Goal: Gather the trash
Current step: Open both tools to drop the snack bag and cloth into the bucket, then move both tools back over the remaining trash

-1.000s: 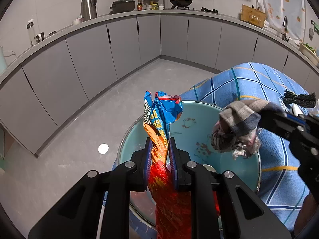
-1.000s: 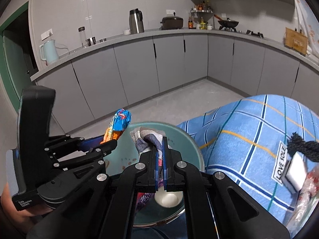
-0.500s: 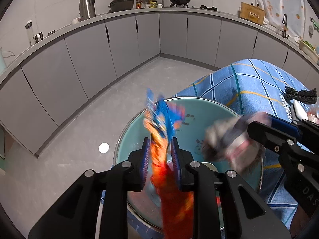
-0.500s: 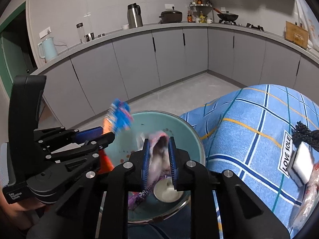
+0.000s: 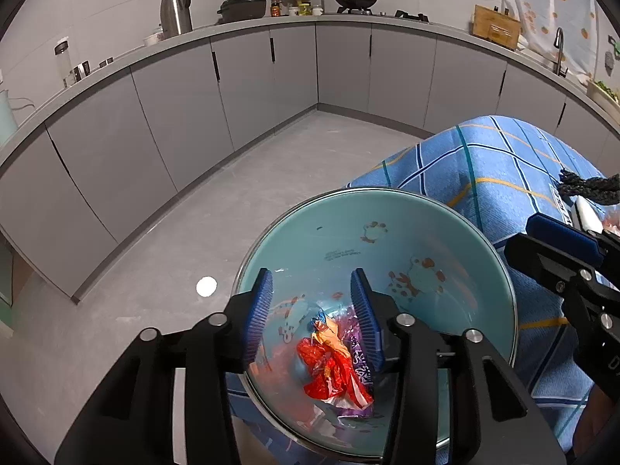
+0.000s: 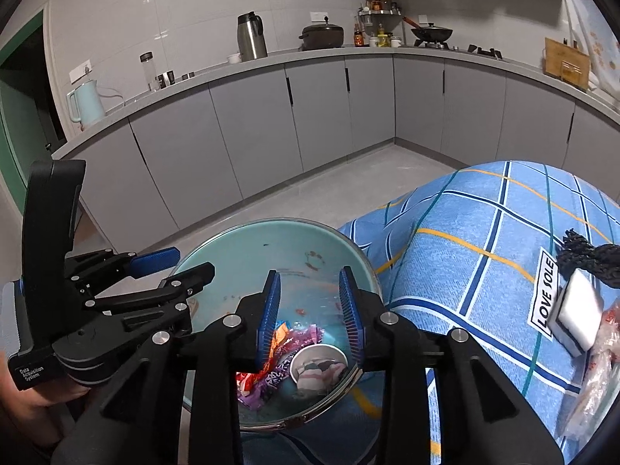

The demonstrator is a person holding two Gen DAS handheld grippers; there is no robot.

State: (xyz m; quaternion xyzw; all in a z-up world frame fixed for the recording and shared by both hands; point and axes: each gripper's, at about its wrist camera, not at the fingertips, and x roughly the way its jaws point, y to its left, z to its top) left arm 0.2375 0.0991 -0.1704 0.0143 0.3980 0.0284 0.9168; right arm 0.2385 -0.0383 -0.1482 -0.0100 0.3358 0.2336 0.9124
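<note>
Both grippers hang over the teal bowl (image 5: pixel 387 240), left gripper (image 5: pixel 313 312) and right gripper (image 6: pixel 310 312) with fingers spread wide, gripping nothing. The red snack wrapper (image 5: pixel 329 368) lies in the bowl bottom beside the paper cup (image 6: pixel 318 364) stuffed with cloth.

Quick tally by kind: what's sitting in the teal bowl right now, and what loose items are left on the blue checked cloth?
In the teal bowl:
Red-orange snack wrapper: 1
Purple wrapper: 1
White paper cup with the grey cloth scrap stuffed in it: 1
On the blue checked cloth:
White sponge block: 1
Black knitted piece: 1
Clear plastic bag, partly cut off: 1
Total: 6
</note>
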